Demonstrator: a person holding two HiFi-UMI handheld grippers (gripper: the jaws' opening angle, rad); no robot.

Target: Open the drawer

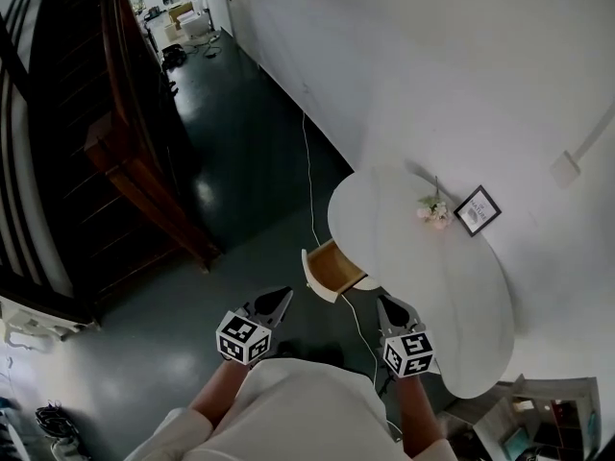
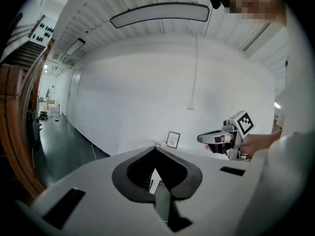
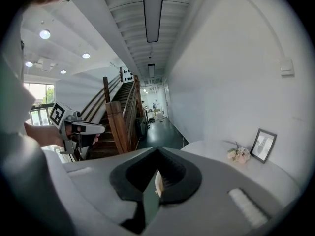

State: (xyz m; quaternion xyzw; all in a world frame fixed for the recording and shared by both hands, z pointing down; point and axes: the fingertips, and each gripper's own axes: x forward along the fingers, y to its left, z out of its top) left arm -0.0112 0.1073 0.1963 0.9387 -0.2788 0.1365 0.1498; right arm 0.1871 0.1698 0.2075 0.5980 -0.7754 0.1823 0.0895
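Wooden drawer (image 1: 334, 267) stands open under the white table (image 1: 437, 281)

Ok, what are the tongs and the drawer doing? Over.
Left tongs shut, empty. Right tongs shut, empty. Drawer open, sticking out of the table, untouched. Nothing between tongs and drawer.

A dark wooden staircase (image 1: 125, 161) rises from the glossy dark floor (image 1: 240, 142). Across that floor from the staircase stands a plain white wall (image 1: 432, 65). A long ceiling light (image 3: 152, 9) runs overhead.
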